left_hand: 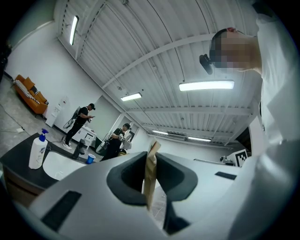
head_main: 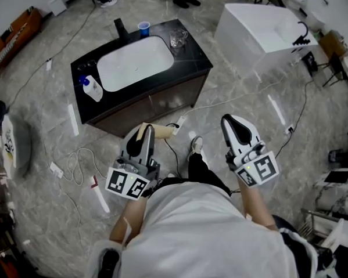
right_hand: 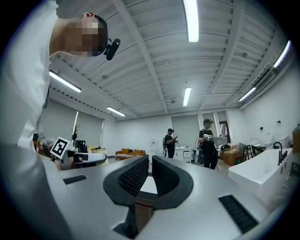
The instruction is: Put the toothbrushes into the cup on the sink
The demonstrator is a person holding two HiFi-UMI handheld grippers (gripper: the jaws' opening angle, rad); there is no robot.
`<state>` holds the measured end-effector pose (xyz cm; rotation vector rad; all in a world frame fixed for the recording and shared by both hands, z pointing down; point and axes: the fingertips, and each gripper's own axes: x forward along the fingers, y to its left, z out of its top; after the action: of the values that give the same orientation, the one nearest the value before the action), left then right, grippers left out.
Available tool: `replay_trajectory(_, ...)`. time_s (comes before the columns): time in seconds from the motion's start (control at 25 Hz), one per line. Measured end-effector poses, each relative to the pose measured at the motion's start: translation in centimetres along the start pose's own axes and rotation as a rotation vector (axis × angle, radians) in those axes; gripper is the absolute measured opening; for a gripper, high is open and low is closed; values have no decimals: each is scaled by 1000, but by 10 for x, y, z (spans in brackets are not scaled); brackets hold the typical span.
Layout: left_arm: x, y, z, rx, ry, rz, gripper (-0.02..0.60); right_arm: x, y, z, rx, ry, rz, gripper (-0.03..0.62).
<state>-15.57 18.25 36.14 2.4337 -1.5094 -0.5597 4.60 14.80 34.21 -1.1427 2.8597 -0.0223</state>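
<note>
My left gripper (head_main: pixel 146 132) is shut on a flat tan strip (head_main: pixel 158 129) that looks like a paper-wrapped toothbrush. In the left gripper view the strip (left_hand: pixel 151 180) stands upright between the jaws of that gripper (left_hand: pixel 151 159). The right gripper (head_main: pixel 233 122) is held beside it with its jaws (right_hand: pixel 150 165) nearly together and nothing in them. Both hang at waist height, well short of the black-topped vanity (head_main: pixel 190 59) with its white basin (head_main: pixel 134 61). A blue cup (head_main: pixel 144 28) (left_hand: pixel 91 158) and a clear glass cup (head_main: pixel 178 38) stand at the counter's far edge.
A soap bottle with a blue pump (head_main: pixel 93 89) (left_hand: pixel 37 151) and a dark faucet (head_main: pixel 120 28) stand on the counter. A white bathtub (head_main: pixel 261 32) (right_hand: pixel 260 171) is at the right. Cables (head_main: pixel 74 159) lie on the marble floor. People (left_hand: pixel 79 123) (right_hand: pixel 208 147) stand further back.
</note>
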Motion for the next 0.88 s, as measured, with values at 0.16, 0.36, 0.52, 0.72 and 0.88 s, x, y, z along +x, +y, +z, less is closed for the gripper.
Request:
replay_trajectory(0.16, 22, 3, -2, -1, 1, 14, 35, 16, -23, 3, 10, -20, 13, 49)
replay_trajectory(0.36, 55, 14, -9, -1, 3, 37, 35, 40, -56, -5, 32, -10, 34, 48)
replay_trajectory(0.52, 93, 24, -13, -8, -1, 51, 35, 62, -90, -7, 42, 0, 50, 48)
replay_trajectory(0.72, 142, 36, -17, -2, 2, 66, 35, 93, -132, -5, 48, -1, 74, 48)
replay_trajectory(0.88, 182, 45, -19, 11, 3, 77, 35, 114, -164, -8, 66, 1, 95, 48)
